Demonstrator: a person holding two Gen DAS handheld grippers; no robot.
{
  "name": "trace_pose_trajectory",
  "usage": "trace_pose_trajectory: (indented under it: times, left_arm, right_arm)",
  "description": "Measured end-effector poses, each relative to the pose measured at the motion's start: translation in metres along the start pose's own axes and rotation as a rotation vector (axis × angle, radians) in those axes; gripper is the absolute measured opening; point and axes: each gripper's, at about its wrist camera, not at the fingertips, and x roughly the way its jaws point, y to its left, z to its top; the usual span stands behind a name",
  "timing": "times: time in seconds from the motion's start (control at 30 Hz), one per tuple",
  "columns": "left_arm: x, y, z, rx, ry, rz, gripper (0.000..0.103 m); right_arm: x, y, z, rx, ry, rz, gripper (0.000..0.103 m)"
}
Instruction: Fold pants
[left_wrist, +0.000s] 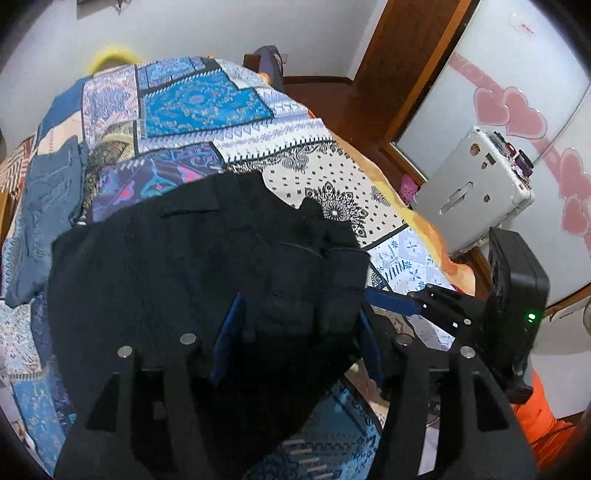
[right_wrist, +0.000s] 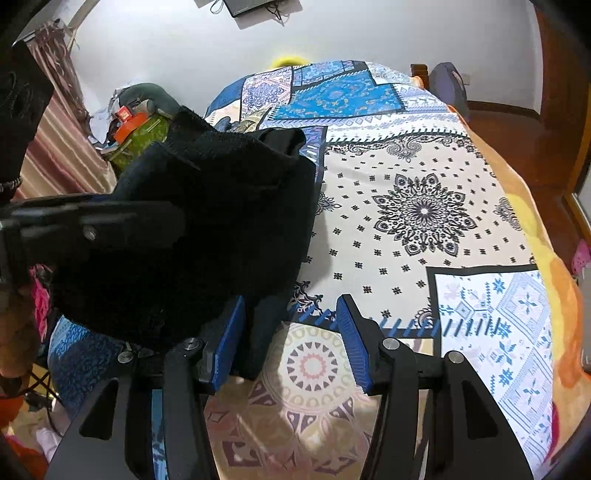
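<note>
A wide bed spread with a patchwork-print cotton cover (right_wrist: 424, 177) in blues, cream and black filled both views, and the black, soft-looking fabric pants (left_wrist: 192, 266) lay bunched across its near edge, apparently already doubled over, with a hem or waistband corner lifted beside the grippers. A folded pair of blue denim jeans (left_wrist: 48, 206) sat apart on the cover's far left side, and a silver hard-shell suitcase (left_wrist: 476, 192) stood on the floor by the sliding door. The left gripper (left_wrist: 295, 336) had its blue-padded jaws spread on either side of a thick wad of the dark cloth without pressing it. The right gripper (right_wrist: 290, 332) also stood parted, its left pad touching the pants' edge and its right pad over bare cover. The cloth looked limp, fairly light and unlikely to slip on ridged pads, but it would sag and unfold if pinched by a single layer. A sound hold would probably take all the stacked layers at a seamed edge, one gripper at each outer corner, so the fold could be carried over evenly.
</note>
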Motion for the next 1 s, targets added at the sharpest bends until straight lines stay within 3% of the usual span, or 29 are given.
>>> trace_pose_trajectory:
  times: [0.1, 0.17, 0.3, 0.43, 0.53, 0.6, 0.67, 0.87, 1.0]
  left_arm:
    - [-0.032, 0.007, 0.002, 0.035, -0.078, 0.016, 0.061]
    - [-0.058, 0.021, 0.005, 0.03, -0.162, 0.078, 0.068]
    - [-0.089, 0.06, 0.014, -0.005, -0.236, 0.202, 0.073]
    - [-0.086, 0.116, 0.026, -0.049, -0.227, 0.349, 0.079]
    - [-0.062, 0.159, 0.037, -0.054, -0.169, 0.484, 0.079]
    - [-0.043, 0.182, 0.042, -0.051, -0.122, 0.532, 0.079]
    - [-0.018, 0.202, 0.047, -0.04, -0.066, 0.55, 0.079]
    - [0.049, 0.232, 0.056, 0.008, 0.088, 0.491, 0.079]
    - [0.057, 0.229, 0.044, 0.043, 0.103, 0.444, 0.079]
  right_arm:
    - [-0.004, -0.002, -0.003, 0.006, -0.006, -0.007, 0.05]
    - [-0.005, -0.004, -0.004, 0.013, -0.007, -0.009, 0.05]
    - [-0.008, -0.002, -0.006, 0.012, -0.007, -0.013, 0.05]
    - [-0.012, 0.0, -0.01, 0.006, 0.0, -0.011, 0.05]
    - [-0.011, 0.002, -0.014, 0.001, 0.016, -0.014, 0.05]
    - [-0.008, 0.003, -0.016, 0.003, 0.028, -0.014, 0.05]
    - [-0.005, 0.004, -0.018, 0.008, 0.041, -0.011, 0.05]
    - [0.005, 0.005, -0.014, 0.016, 0.046, 0.001, 0.05]
    - [0.014, 0.004, -0.001, -0.007, 0.048, -0.012, 0.05]
